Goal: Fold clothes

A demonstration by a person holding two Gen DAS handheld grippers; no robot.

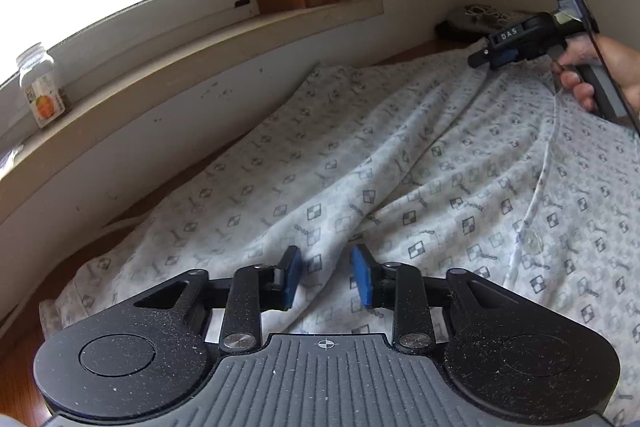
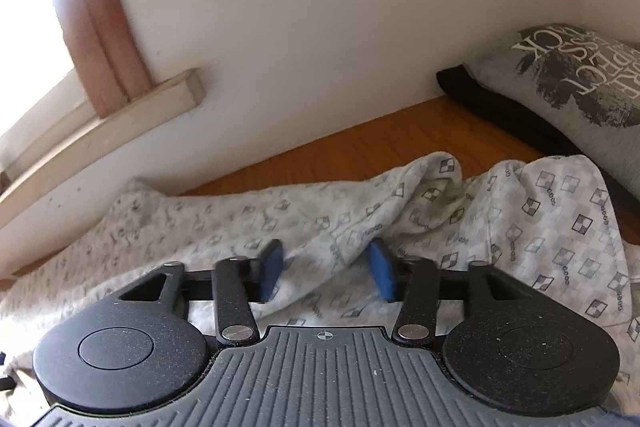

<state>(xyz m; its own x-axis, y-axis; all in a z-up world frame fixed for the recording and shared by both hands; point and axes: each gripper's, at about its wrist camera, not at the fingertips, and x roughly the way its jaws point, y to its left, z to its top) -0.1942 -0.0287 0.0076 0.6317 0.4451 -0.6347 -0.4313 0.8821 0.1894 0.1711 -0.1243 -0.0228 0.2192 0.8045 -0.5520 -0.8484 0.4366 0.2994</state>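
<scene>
a pale patterned garment (image 1: 400, 163), printed with small checkered squares, lies spread and wrinkled over a wooden floor (image 2: 380, 143) along a white wall (image 1: 168, 131). in the left wrist view a button (image 1: 532, 239) and a stitched placket edge run down its right part.

the left gripper (image 1: 325, 277) hangs low over the near part of the garment, its 2 blue pads (image 1: 363, 277) apart with a raised fold of cloth showing between them; nothing is pinched.

the right gripper (image 2: 325, 273) sits at the far end of the garment, near a bunched ridge of fabric. its blue pads (image 2: 382, 277) stand wide apart, with cloth lying between and under them but not clamped. seen from the left wrist view, the same tool (image 1: 504, 47) is held by the person's right hand (image 1: 592, 75) just above the cloth's far edge; from there its jaw gap cannot be judged.

a grey printed shirt (image 2: 568, 87) lies on a black garment (image 2: 500, 111) in the corner, beside the patterned one. a small jar (image 1: 40, 87) stands on the windowsill (image 1: 200, 43).
</scene>
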